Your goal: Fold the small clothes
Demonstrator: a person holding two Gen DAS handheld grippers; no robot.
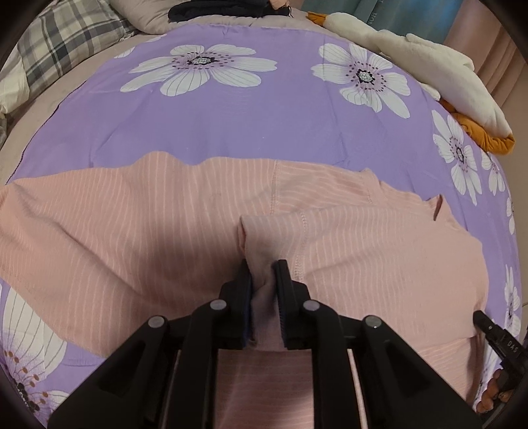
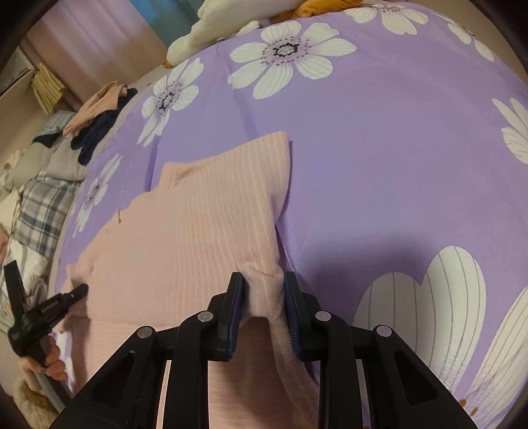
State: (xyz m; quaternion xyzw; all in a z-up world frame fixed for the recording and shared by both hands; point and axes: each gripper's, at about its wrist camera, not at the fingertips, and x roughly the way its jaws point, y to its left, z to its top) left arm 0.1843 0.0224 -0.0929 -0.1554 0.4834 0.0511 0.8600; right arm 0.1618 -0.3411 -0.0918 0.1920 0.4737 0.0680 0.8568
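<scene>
A pink striped garment (image 1: 132,224) lies spread across a purple flowered bedspread (image 1: 264,115). My left gripper (image 1: 262,264) is shut on a bunched fold of it near the middle seam, and the cloth fills the gap between the pads. In the right wrist view the same garment (image 2: 184,224) runs away from me, with one corner folded over at the far end. My right gripper (image 2: 262,277) is shut on its near right edge. The left gripper (image 2: 79,290), held by a hand (image 2: 49,359), shows at the garment's left edge. The right gripper's tip (image 1: 478,316) shows at the left wrist view's right rim.
A white plush toy (image 1: 429,56) and an orange cloth (image 1: 488,135) lie at the bedspread's far right. Dark clothes (image 1: 214,11) and a plaid pillow (image 1: 66,36) sit at the far edge. Pink and dark clothes (image 2: 99,112) are piled beside the bedspread (image 2: 396,165).
</scene>
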